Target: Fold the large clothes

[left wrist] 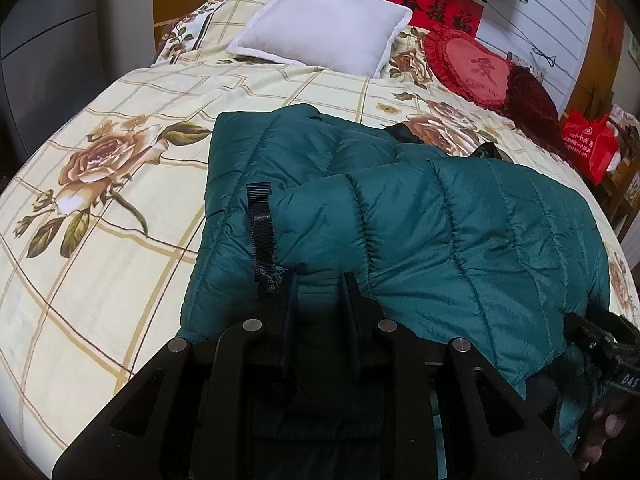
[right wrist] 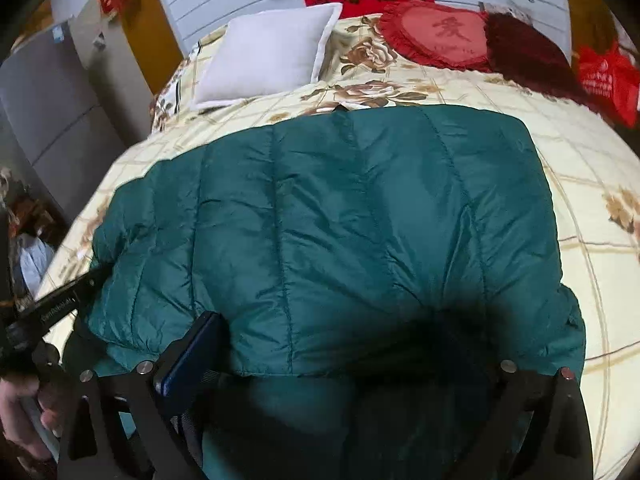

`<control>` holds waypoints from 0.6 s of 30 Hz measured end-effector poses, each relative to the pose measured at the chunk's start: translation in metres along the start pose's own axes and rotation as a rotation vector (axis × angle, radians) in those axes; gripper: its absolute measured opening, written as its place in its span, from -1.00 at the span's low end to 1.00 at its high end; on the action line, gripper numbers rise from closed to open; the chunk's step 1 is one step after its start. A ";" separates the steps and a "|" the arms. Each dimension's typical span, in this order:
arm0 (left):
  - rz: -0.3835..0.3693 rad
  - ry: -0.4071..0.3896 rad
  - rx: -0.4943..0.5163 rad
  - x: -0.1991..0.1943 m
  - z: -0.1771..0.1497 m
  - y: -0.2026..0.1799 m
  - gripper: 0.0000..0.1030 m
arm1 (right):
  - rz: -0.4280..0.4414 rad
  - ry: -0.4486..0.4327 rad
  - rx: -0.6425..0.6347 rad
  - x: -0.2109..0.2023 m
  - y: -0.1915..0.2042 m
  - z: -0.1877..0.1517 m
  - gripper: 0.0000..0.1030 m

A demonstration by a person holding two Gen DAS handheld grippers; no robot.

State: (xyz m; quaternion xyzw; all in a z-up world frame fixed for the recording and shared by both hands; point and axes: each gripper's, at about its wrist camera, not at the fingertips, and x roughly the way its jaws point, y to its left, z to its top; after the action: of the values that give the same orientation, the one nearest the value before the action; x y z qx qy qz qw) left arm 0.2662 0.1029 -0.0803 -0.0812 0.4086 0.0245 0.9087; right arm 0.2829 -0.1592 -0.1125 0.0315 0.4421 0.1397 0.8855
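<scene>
A teal puffer jacket (right wrist: 340, 220) lies partly folded across the middle of the bed (left wrist: 100, 260), its quilted panels puffed up and one flap doubled over the rest. The left gripper (left wrist: 318, 284) is clenched on a ridge of the jacket's near edge, jaws nearly together with fabric pinched between them; beside it a black strap (left wrist: 262, 236) trails off the hem. The right gripper (right wrist: 352, 360) is released, jaws spread wide over the near edge; only its left finger shows clearly, the other side being lost in shadow, and nothing is pressed between them. The step in hand looks like taking a second hold on the near hem so both grippers can lift and turn it toward the pillow (left wrist: 320, 28). To do it well, the right gripper should come down onto the hem itself, not the slippery top panel, and take both layers so the lower one is not left behind. The left should hold its pinch steady meanwhile. The fill is springy, so the fold will likely want pressing flat afterward, and the strap is best tucked inside.
</scene>
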 end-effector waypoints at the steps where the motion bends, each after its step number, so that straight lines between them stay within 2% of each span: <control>1: 0.002 -0.001 0.001 0.000 0.000 0.000 -0.59 | -0.015 0.002 -0.014 0.001 0.003 -0.001 1.00; 5: 0.018 -0.007 0.015 0.001 0.000 -0.002 -0.59 | -0.047 0.001 -0.036 0.003 0.006 -0.003 1.00; 18: 0.036 -0.019 0.026 0.001 -0.002 -0.007 -0.58 | -0.040 -0.010 -0.018 -0.003 0.005 -0.005 1.00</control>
State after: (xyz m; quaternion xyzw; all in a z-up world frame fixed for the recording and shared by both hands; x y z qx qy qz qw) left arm 0.2665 0.0960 -0.0816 -0.0618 0.4018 0.0363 0.9129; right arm 0.2761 -0.1555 -0.1124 0.0152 0.4371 0.1260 0.8904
